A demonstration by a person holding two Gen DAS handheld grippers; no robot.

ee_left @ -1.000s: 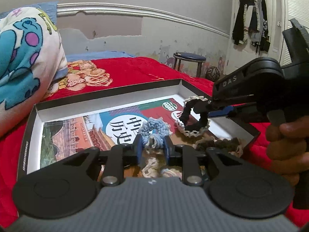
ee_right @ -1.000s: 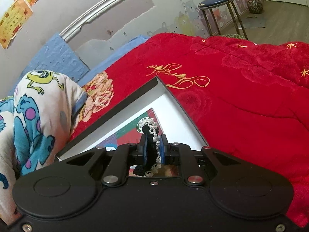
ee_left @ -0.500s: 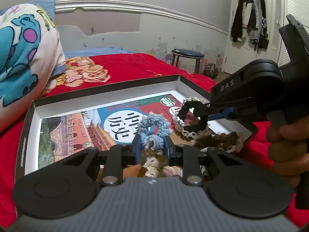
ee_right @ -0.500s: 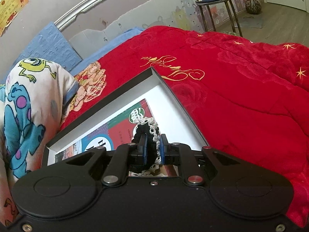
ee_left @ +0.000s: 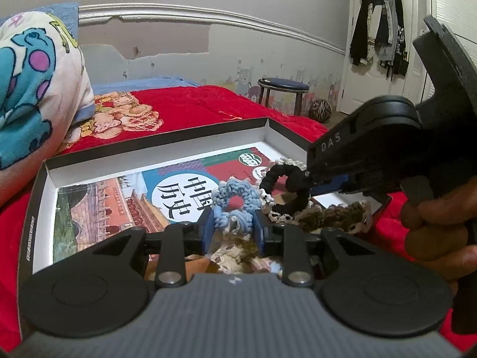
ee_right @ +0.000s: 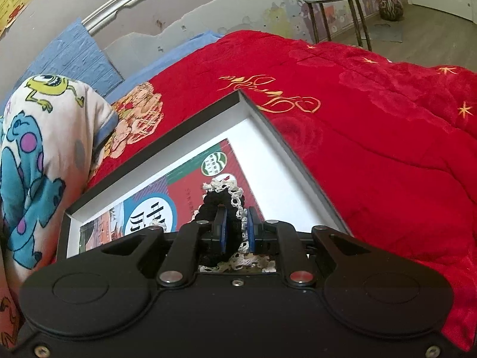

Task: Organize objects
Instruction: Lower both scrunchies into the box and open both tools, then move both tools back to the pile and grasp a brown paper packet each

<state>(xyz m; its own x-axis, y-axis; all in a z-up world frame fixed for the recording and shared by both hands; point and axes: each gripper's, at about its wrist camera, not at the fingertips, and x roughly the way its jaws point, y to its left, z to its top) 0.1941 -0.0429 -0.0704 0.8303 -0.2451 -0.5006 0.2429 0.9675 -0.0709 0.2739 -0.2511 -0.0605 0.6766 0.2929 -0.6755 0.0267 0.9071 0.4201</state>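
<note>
The left gripper (ee_left: pixel 234 228) has just been opening its jaws; the blue crocheted scrunchie (ee_left: pixel 235 201) sits loosely between them, inside the shallow box (ee_left: pixel 155 146) on the red bed (ee_right: pixel 372 137). The right gripper (ee_right: pixel 237 232) has its jaws clamped on the black lace-trimmed scrunchie (ee_left: pixel 286 191), held over the box's right end.

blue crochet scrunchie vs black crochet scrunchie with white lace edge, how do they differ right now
The blue crochet scrunchie is plain light blue; the black crochet scrunchie has a white lace edge. The blue one sits between the left gripper jaws, which have just been opening; the black one is pinched tight in the right gripper. Both are crocheted rings over the shallow box.
</note>
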